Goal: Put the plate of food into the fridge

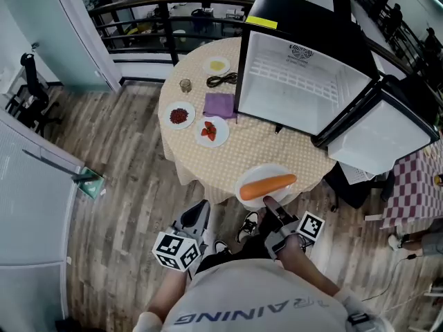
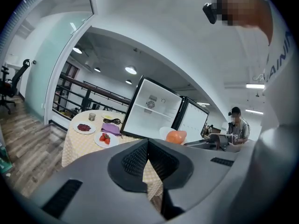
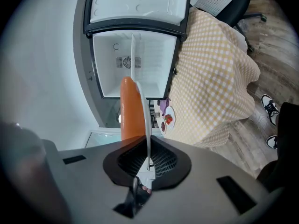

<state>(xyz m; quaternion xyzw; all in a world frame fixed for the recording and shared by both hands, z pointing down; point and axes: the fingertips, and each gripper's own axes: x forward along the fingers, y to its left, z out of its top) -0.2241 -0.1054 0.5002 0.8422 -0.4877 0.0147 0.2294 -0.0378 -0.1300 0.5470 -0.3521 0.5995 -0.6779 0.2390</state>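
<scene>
A white plate (image 1: 253,174) carrying a long orange carrot (image 1: 268,184) hangs over the near edge of the round checked table (image 1: 270,147). My right gripper (image 1: 268,203) is shut on the plate's near rim. In the right gripper view the plate (image 3: 143,120) runs edge-on out from between the jaws, the carrot (image 3: 131,108) lies on its left, and the open white fridge (image 3: 135,59) is straight ahead. The fridge (image 1: 297,81) stands on the table with its door (image 1: 384,133) swung out to the right. Low by my body, my left gripper (image 1: 201,213) is shut and holds nothing.
On the table's left half lie a plate of strawberries (image 1: 212,131), a plate of red bits (image 1: 181,115), a purple cloth (image 1: 220,105), a black cable (image 1: 221,80), a small jar (image 1: 185,85) and a yellow-centred plate (image 1: 217,65). A person (image 2: 236,125) sits beyond the fridge.
</scene>
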